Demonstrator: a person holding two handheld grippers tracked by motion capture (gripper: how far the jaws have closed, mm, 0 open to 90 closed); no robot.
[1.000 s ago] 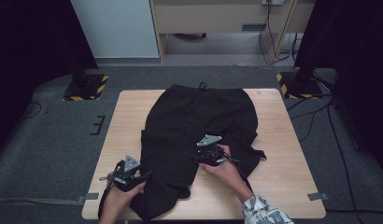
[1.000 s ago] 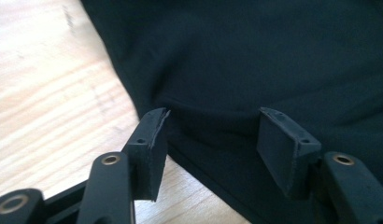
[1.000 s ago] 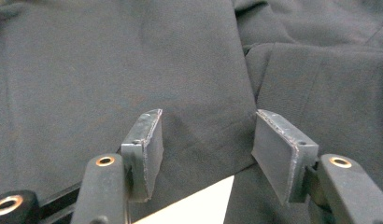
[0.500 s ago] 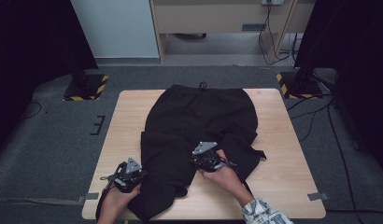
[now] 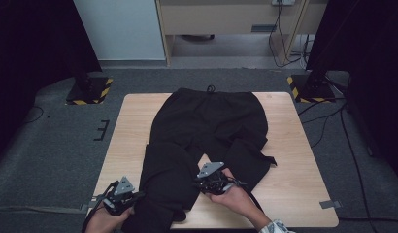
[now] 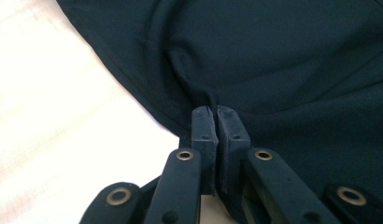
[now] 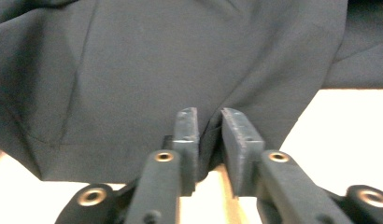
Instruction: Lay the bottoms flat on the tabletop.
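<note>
Black trousers [image 5: 207,121] lie flat on the wooden table [image 5: 294,160], waistband and drawstring at the far side. One leg runs to the near left and hangs over the front edge. My left gripper [image 5: 136,197] sits at that leg's outer edge, near the table's front left corner. In the left gripper view it [image 6: 213,111] is shut on a small fold of the cloth [image 6: 283,60]. My right gripper [image 5: 199,182] is at the same leg's inner edge. Its jaws [image 7: 209,116] pinch a thicker fold of fabric [image 7: 157,60], with creases running out from them.
The other trouser leg [image 5: 245,155] lies rumpled toward the right, beside my right hand. Bare wood shows at the table's left and right sides. Beyond the far corners, stands with yellow-black bases [image 5: 88,90] and cables [image 5: 328,116] sit on the carpet.
Both grippers have drawn back toward the near edge, the right one more. The held trouser leg has come with them and stretched out toward the front.
</note>
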